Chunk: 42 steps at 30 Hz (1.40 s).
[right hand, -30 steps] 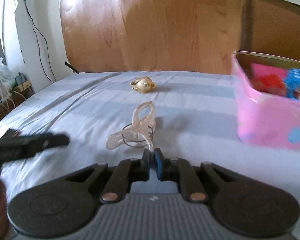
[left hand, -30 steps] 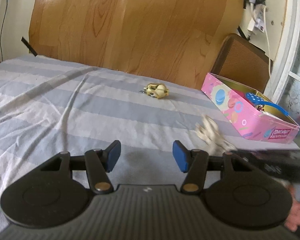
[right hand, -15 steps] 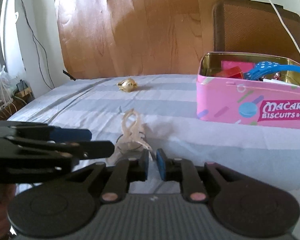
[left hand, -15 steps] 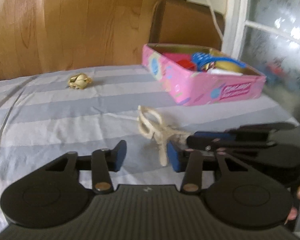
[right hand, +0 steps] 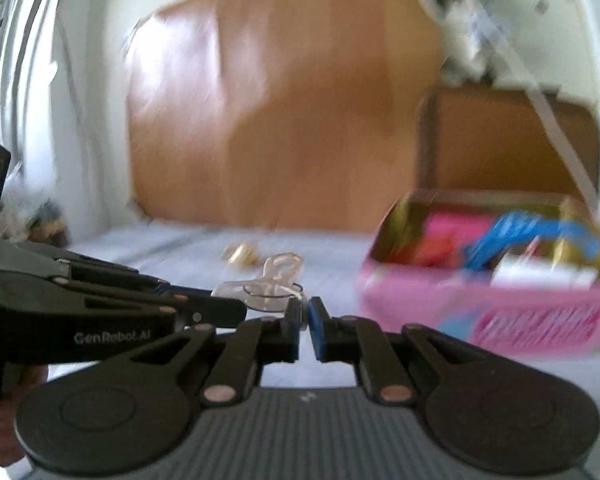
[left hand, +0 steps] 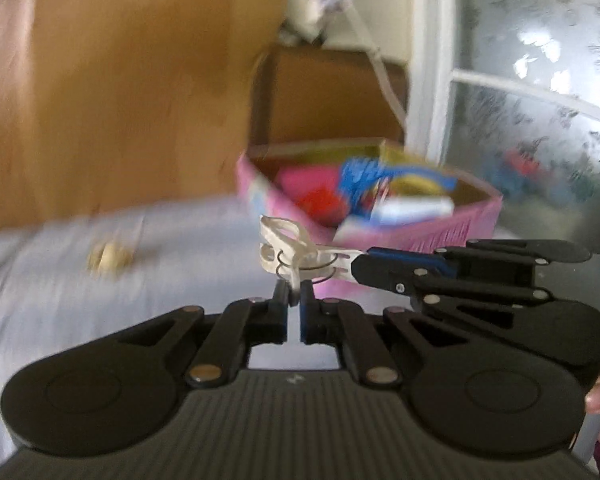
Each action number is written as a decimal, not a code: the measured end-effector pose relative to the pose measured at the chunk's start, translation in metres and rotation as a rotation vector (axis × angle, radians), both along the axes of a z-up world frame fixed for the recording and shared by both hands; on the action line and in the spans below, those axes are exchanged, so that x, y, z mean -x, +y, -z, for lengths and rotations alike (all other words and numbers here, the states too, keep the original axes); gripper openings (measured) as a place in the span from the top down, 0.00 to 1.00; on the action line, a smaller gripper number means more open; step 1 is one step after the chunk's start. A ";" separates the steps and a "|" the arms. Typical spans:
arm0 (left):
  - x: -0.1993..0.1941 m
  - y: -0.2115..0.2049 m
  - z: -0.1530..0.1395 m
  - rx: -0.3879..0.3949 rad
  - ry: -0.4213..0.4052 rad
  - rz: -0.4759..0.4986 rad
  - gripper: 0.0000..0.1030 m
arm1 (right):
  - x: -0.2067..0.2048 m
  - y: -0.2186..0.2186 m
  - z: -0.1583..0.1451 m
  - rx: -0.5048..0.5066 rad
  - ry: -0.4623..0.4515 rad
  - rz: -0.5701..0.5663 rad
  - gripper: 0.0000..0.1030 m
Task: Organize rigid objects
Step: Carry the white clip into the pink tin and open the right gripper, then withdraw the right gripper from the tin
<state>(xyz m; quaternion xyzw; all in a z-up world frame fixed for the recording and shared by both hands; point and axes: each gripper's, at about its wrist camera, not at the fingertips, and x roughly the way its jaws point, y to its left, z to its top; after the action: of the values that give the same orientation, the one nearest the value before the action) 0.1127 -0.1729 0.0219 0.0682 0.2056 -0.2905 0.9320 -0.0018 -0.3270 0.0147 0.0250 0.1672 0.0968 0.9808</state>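
A clear plastic clip [left hand: 288, 250] with a wire spring hangs in the air above the bed, held from two sides. My left gripper [left hand: 294, 300] is shut on its lower handle. My right gripper [right hand: 304, 308] is shut on its other handle; its fingers [left hand: 384, 268] reach in from the right in the left wrist view. The clip [right hand: 274, 284] shows just ahead of the right fingertips. The pink biscuit tin [left hand: 432, 236] stands open behind the clip, also in the right wrist view [right hand: 500, 320], holding several coloured items. A small gold trinket [left hand: 108, 258] lies on the sheet.
The bed has a grey-and-white striped sheet [left hand: 60, 280]. A wooden headboard [right hand: 280, 120] and a brown chair back [left hand: 328, 96] stand behind. A frosted window [left hand: 540, 100] is at the right. Both views are motion-blurred.
My left gripper has closed onto the clip that the right gripper holds. Both grippers have lifted the clip off the sheet and swung toward the pink tin.
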 end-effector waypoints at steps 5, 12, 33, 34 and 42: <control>-0.041 -0.059 -0.023 0.016 -0.030 0.102 0.93 | -0.018 -0.041 -0.026 0.047 -0.104 0.153 0.93; -0.106 -0.153 -0.002 -0.019 0.081 0.174 0.91 | -0.072 -0.116 -0.012 0.059 0.006 0.318 0.93; -0.007 0.020 0.014 0.082 0.082 -0.018 0.51 | -0.040 -0.099 -0.016 -0.070 -0.057 0.367 0.70; -0.002 0.035 0.021 0.061 0.075 -0.058 0.51 | -0.035 -0.089 -0.017 -0.085 -0.063 0.342 0.70; 0.003 0.151 0.039 0.077 0.110 -0.361 0.51 | -0.019 0.003 -0.006 -0.149 -0.007 0.138 0.70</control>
<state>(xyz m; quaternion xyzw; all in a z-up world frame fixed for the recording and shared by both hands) 0.1094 -0.0221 -0.0174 -0.0214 0.2539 -0.1297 0.9583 0.0177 -0.3238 0.0208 0.1088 0.1539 0.0415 0.9812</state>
